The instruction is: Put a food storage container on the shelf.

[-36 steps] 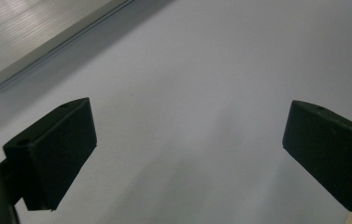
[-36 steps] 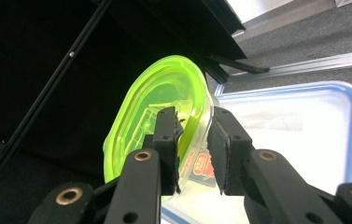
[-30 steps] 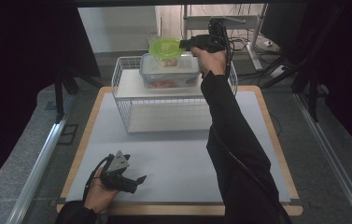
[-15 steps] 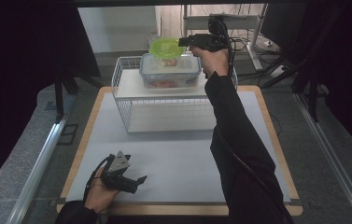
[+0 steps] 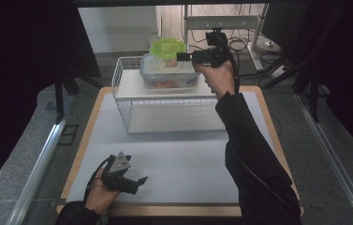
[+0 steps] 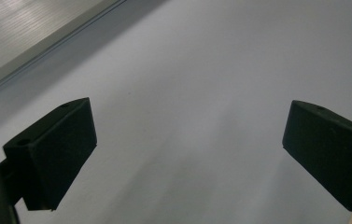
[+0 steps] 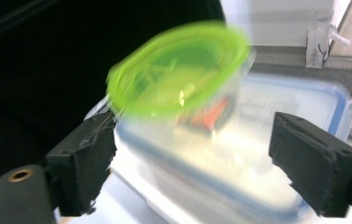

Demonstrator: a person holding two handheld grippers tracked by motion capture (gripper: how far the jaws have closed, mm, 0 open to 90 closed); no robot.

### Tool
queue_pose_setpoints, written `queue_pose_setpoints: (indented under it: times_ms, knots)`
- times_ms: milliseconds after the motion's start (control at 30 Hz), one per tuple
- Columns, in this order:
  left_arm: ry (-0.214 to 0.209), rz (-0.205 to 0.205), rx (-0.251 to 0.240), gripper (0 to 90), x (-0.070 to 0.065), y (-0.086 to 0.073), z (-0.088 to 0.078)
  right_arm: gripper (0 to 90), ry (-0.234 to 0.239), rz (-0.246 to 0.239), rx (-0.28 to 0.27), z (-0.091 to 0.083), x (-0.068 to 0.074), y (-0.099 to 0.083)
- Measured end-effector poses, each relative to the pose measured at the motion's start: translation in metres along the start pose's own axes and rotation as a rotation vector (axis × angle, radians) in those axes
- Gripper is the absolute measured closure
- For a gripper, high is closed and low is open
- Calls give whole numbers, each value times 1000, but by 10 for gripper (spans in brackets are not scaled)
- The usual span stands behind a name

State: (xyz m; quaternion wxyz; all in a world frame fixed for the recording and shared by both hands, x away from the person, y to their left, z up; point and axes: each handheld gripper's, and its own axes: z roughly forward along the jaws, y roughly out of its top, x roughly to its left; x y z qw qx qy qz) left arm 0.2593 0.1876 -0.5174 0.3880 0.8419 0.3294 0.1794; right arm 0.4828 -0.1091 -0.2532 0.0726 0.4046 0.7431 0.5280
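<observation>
Above the wire rack (image 5: 165, 101), the right gripper (image 5: 183, 56) stands just beside a green-lidded tub (image 5: 167, 49), its fingers apart and holding nothing.

Its fingers have just been opening; in the right gripper view the green-lidded tub (image 7: 180, 70) sits ahead of them and between their lines, blurred, with neither pad pressing on it. The tub rests on top of a clear blue-rimmed box (image 5: 169, 72), which stands on the rack's upper shelf just below and ahead of those fingers; something red shows through the box wall. Near the front edge of the desk (image 5: 183, 159), well apart from the rack, the left gripper (image 5: 139, 183) lies low over the white surface, its fingers (image 6: 54, 149) spread wide with only bare desk between them.
</observation>
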Motion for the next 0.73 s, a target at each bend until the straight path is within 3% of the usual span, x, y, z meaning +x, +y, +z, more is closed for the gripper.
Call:
queue_pose_setpoints:
  times_ms: [67, 200, 333, 433, 500, 533, 600, 667, 733]
  knots:
    - [0, 1, 1, 28, 0, 0, 0, 111, -2, -38, -6, -6, 4, -18]
    - [3, 3, -1, 28, 0, 0, 0, 87, 7, -113, -24, -23, 7, -76]
    - [4, 6, 3, 28, -1, 0, 0, 66, 7, -122, -10, -37, -5, -162]
    - [1, 5, 4, 27, -2, 0, 0, 55, -50, -175, 55, -42, -17, -219]
    - [3, 6, 7, 27, -2, -1, 1, 46, -103, -256, 139, -44, -21, -250]
    - [3, 5, 8, 27, -2, -1, 1, 49, -134, -303, 151, -49, -22, -267]
    - [0, 4, 8, 27, -1, -1, 1, 47, -133, -313, 175, -56, -25, -288]
    - [0, 6, 11, 27, -1, 0, 2, 44, -151, -310, 216, -58, -30, -298]
    - [-1, 9, 10, 26, -1, 0, 3, 45, -153, -295, 217, -58, -36, -302]
